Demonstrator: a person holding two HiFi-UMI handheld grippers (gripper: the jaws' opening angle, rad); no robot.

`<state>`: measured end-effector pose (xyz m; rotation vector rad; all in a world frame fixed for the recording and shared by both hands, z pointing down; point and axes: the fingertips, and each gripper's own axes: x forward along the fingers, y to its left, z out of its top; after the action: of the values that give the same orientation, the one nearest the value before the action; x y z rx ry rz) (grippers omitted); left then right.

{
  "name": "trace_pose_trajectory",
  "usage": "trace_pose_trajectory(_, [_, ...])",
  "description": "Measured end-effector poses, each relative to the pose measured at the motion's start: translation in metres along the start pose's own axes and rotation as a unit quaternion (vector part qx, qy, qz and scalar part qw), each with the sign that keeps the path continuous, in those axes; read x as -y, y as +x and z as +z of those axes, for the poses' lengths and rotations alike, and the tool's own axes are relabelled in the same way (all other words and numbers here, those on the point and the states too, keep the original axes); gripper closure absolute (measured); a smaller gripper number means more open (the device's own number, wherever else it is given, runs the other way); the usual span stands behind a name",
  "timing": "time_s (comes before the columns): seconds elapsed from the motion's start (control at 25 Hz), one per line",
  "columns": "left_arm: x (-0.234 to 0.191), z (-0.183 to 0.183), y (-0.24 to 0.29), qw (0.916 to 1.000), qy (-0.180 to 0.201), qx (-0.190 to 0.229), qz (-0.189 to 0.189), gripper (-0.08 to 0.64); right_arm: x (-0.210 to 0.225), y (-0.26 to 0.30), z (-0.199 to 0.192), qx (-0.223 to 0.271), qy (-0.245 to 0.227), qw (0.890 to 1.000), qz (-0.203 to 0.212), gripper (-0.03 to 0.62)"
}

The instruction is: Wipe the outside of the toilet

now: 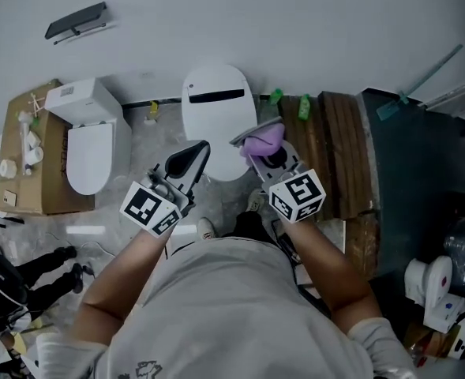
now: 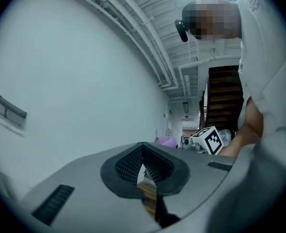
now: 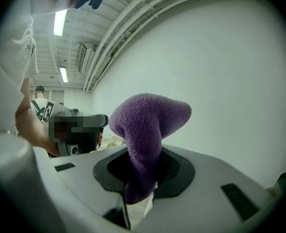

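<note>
Purple cloth [image 3: 147, 125] fills the view from the right gripper [image 3: 142, 178]. The jaws are clamped on its lower part and its end is lost between them, while the rest stands up and folds over to the right. Behind it I get only bare wall, and neither gripper view shows me the toilet.

In the head view the toilet [image 1: 216, 109] stands on the floor against the wall, straight ahead of me, with its lid down. Its long axis runs from the wall towards me, with the dark slot at the wall end. Both grippers cover its near end, and its outer sides are out of sight from above.

The right gripper [image 1: 252, 144] holds the cloth [image 1: 265, 138] at the toilet's right edge; I cannot tell whether the cloth touches it. The left gripper [image 1: 203, 150] hangs over the near left part, its jaws pinched together on nothing. A second toilet [image 1: 90, 144] stands well apart to the left.
</note>
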<state>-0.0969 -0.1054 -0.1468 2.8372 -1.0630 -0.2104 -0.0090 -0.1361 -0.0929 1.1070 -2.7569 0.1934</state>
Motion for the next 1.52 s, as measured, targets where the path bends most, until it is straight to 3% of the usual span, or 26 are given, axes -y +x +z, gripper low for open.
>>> trace_pose_trajectory(0.48, [-0.072,0.001,0.074,0.9950,0.001,0.007,0.099,0.561,0.081,0.089,0.040,0.022,0.001,0.994,0.103,0.500])
trace_pose_trajectory(0.84, [-0.117,0.010,0.143,0.9828,0.005,0.028,0.182,0.560,0.139,0.119,0.059,0.017,0.004,0.985,0.171,0.500])
trace_pose_trajectory(1.52, [-0.161,-0.012,0.198,0.9821,-0.015,0.005,0.188,0.560,0.181,0.158,0.061,0.008,0.010,0.981,0.195,0.502])
